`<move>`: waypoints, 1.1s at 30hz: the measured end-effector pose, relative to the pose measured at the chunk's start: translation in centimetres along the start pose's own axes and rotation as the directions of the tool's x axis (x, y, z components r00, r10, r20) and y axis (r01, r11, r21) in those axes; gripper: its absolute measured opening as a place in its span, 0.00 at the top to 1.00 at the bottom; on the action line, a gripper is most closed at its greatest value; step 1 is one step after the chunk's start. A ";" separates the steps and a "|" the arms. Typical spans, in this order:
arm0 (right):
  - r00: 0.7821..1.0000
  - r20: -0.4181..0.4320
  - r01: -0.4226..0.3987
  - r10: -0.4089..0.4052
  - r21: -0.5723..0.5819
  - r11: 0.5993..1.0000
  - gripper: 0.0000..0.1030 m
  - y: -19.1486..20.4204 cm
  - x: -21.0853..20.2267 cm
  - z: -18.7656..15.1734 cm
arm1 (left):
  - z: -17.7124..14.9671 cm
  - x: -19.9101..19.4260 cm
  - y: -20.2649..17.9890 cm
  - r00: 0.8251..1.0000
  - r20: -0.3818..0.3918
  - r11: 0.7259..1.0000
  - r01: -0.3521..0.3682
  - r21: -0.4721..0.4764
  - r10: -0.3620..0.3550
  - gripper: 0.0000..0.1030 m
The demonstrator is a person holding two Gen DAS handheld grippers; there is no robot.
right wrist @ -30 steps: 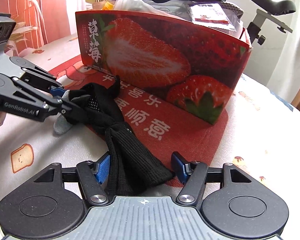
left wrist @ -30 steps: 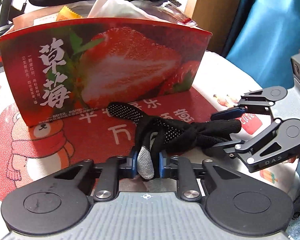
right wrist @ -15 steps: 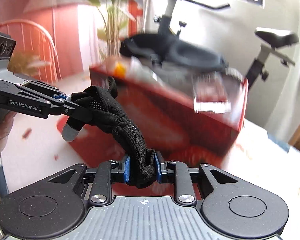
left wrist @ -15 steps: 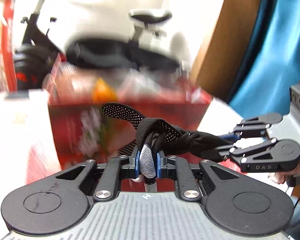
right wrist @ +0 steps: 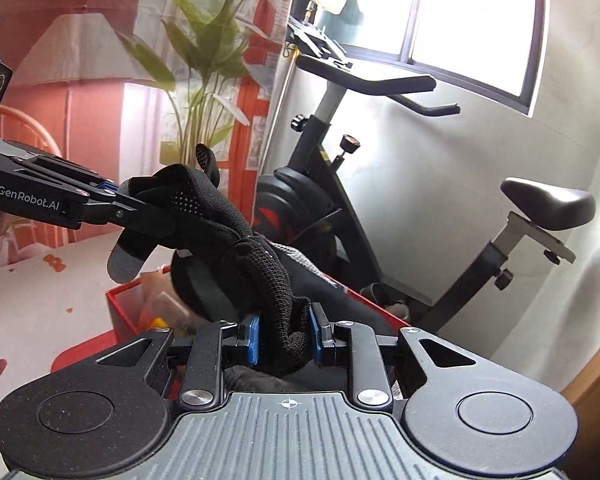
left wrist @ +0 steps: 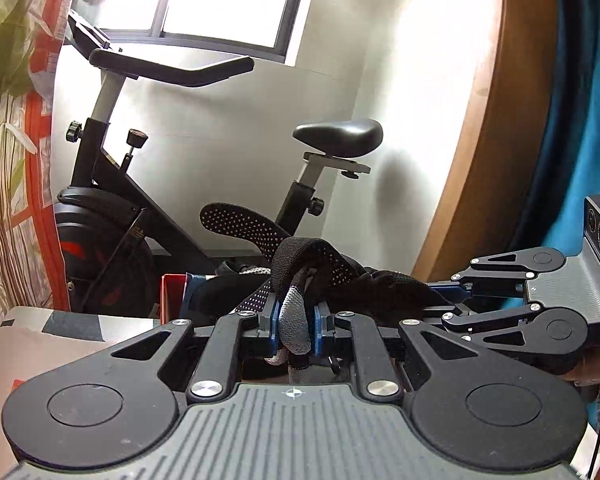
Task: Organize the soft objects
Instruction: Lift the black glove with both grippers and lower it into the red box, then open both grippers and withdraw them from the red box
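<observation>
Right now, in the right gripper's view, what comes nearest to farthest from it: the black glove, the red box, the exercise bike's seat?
1. black glove: clamped in the right gripper.
2. red box: just beyond, lower left.
3. exercise bike's seat: far right, by the wall.

Black glove [right wrist: 219,232]: cuff end hidden between the right gripper [right wrist: 283,336] jaws. Red box [right wrist: 127,308]: contents largely hidden behind glove and gripper body; lower walls cut off. Exercise bike [left wrist: 111,216]: base hidden behind the tabletop [left wrist: 39,344]. Left gripper [left wrist: 295,332]: body cut by the lower edge.
</observation>
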State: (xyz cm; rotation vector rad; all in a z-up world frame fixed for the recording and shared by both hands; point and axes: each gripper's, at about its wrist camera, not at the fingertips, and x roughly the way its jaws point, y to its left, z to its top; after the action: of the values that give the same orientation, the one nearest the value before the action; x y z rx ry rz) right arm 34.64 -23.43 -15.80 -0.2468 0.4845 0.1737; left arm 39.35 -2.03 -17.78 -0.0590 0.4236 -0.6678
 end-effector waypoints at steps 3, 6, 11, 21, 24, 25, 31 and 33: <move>0.999 -0.031 0.033 -0.033 0.015 0.999 0.79 -0.8 2.2 0.2 | 1.0 2.1 0.9 0.999 -0.032 1.000 -0.004 -0.027 0.003 0.79; 0.993 -0.084 0.080 -0.078 0.016 0.997 0.78 -1.6 3.9 -0.3 | 1.1 3.6 1.5 0.997 -0.061 0.999 -0.043 -0.020 0.042 0.61; 0.984 -0.120 0.138 -0.135 0.019 0.990 0.54 -2.5 5.0 -1.6 | 0.9 4.0 1.4 0.996 -0.050 0.997 -0.074 0.019 0.075 0.44; 0.987 -0.090 0.139 -0.132 0.075 0.987 0.21 -2.4 2.1 -1.7 | 1.3 2.1 0.5 0.993 -0.003 0.990 -0.122 0.064 0.122 0.14; 0.988 -0.078 0.145 -0.135 0.137 0.980 0.12 -2.6 0.7 -1.5 | 1.6 1.0 0.2 0.990 -0.003 0.989 -0.137 0.055 0.138 0.06; 0.988 -0.074 0.143 -0.133 0.166 0.976 0.09 -2.7 0.2 -1.4 | 1.7 0.5 0.1 0.990 -0.002 0.988 -0.144 0.047 0.144 0.02; 0.990 -0.040 0.138 -0.132 0.323 0.936 0.00 -2.5 -4.1 -0.9 | 2.3 -3.4 -1.0 0.975 -0.011 0.975 -0.221 0.027 0.222 0.00; 0.989 -0.025 0.145 -0.145 0.350 0.926 0.00 -1.9 -5.9 -0.7 | 2.5 -4.9 -1.4 0.972 -0.011 0.972 -0.234 0.015 0.235 0.00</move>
State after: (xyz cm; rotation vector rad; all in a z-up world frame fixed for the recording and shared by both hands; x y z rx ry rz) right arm 29.65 -26.09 -13.22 0.0684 0.4854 -0.0593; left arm 36.06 -0.29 -13.48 0.0082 0.4309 -0.4379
